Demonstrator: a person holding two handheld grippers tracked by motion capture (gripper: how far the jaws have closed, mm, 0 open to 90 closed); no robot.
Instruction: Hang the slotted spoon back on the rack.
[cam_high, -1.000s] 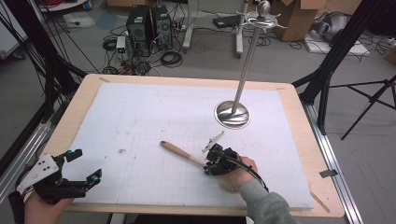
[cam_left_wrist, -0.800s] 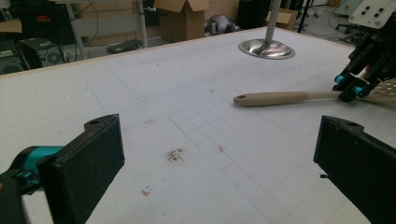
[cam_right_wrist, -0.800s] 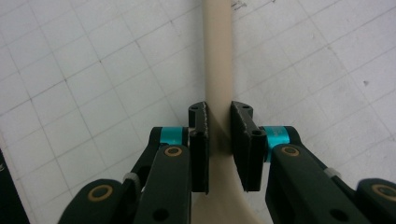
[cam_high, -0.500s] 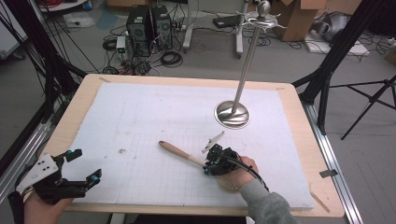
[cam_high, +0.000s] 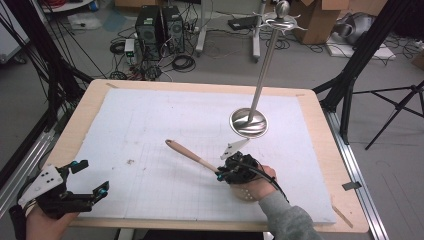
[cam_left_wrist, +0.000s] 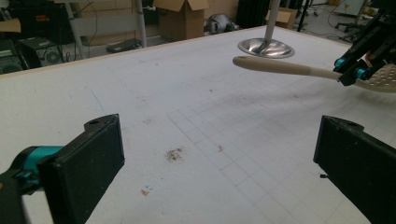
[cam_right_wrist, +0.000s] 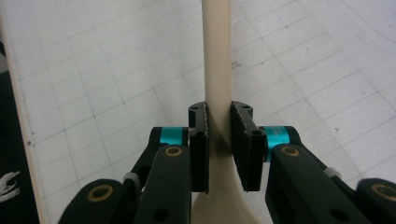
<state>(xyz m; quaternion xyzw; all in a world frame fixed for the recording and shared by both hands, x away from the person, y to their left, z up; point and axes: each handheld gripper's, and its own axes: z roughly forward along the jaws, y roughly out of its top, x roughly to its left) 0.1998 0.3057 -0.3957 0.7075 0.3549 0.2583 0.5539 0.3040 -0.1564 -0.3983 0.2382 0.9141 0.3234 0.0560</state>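
A cream slotted spoon (cam_high: 191, 156) hangs above the white mat, its handle pointing up-left and its perforated head (cam_high: 245, 193) under the hand. My right gripper (cam_high: 220, 173) is shut on the spoon's handle (cam_right_wrist: 218, 70) just above the head; both pads (cam_right_wrist: 241, 135) press its sides. In the left gripper view the spoon (cam_left_wrist: 280, 67) floats at the upper right, held by that other gripper (cam_left_wrist: 359, 65). At the table's front left corner my left gripper (cam_high: 90, 177) is wide open, its black jaws bare over the mat.
A tall metal stand (cam_high: 248, 122) with a round base and hooks on top rises right of centre, also seen as a shiny base (cam_left_wrist: 266, 46) in the left gripper view. A white gridded mat (cam_high: 150, 125) covers the wooden table (cam_high: 320, 130).
The right gripper has lifted and turned the spoon, so its handle tip has moved slightly left and up. The left gripper has stayed in place.
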